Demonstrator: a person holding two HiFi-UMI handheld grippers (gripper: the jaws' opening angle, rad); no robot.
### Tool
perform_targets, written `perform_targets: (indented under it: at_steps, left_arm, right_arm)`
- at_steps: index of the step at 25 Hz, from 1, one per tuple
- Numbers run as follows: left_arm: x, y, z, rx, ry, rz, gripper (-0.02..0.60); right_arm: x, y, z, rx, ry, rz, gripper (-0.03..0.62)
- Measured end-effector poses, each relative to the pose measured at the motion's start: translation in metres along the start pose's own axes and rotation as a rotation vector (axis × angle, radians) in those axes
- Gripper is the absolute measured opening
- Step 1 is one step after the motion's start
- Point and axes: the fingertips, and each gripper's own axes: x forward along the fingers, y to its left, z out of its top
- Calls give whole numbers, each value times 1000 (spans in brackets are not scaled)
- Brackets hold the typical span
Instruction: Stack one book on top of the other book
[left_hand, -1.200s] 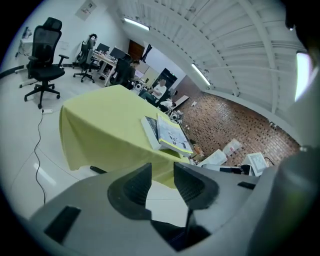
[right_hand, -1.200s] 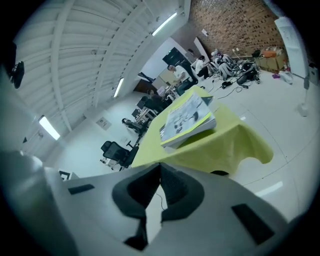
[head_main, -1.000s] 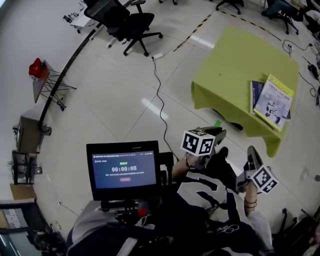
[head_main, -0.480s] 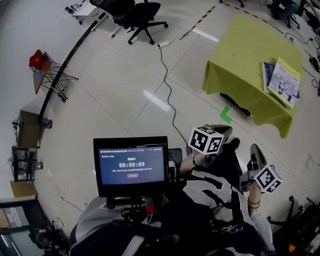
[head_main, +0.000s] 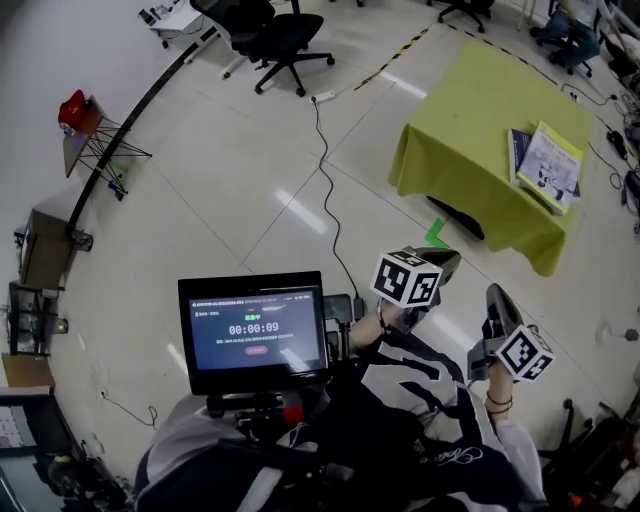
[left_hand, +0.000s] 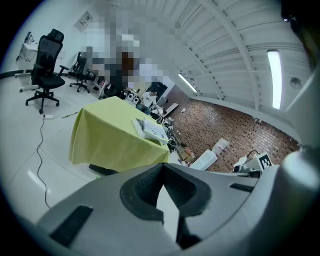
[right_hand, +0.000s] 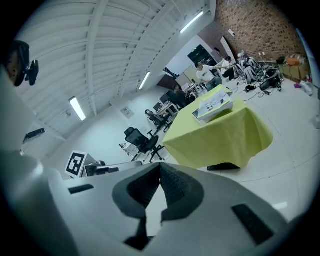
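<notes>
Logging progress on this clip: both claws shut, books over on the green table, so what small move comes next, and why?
Probably a step toward the table: the left claw and right claw are shut on nothing, and the white book, lying partly over the blue book, sits across the floor.

Lime tablecloth (head_main: 480, 130) — blue book (head_main: 516, 152)

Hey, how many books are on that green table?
2. A yellow-and-white book lies near one end of the green table, partly over a dark blue book whose edge shows beside it. Any others underneath would be hidden.
</notes>
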Motion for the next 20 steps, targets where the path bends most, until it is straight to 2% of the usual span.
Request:
perform_targets:
  at_steps: [2, 6, 8, 14, 20]
  left_arm:
    - [0, -24, -4, -8, -15, -9, 5]
    - [18, -71, -21, -21, -16, -33, 5]
    - [31, -91, -34, -19, 0, -39, 5]
    - [52, -143, -81, 4, 55, -50, 5]
    - [49, -166, -109, -10, 44, -27, 5]
  right_arm:
    - [-24, 2, 1, -35, 3, -8, -3]
    - [-74, -21, 5, -216, 29, -123, -4]
    - [-97, -35, 6, -259, 28, -160, -4]
    - [-151, -71, 1, -119, -43, -136, -5]
    - [-171, -80, -11, -122, -21, -83, -5]
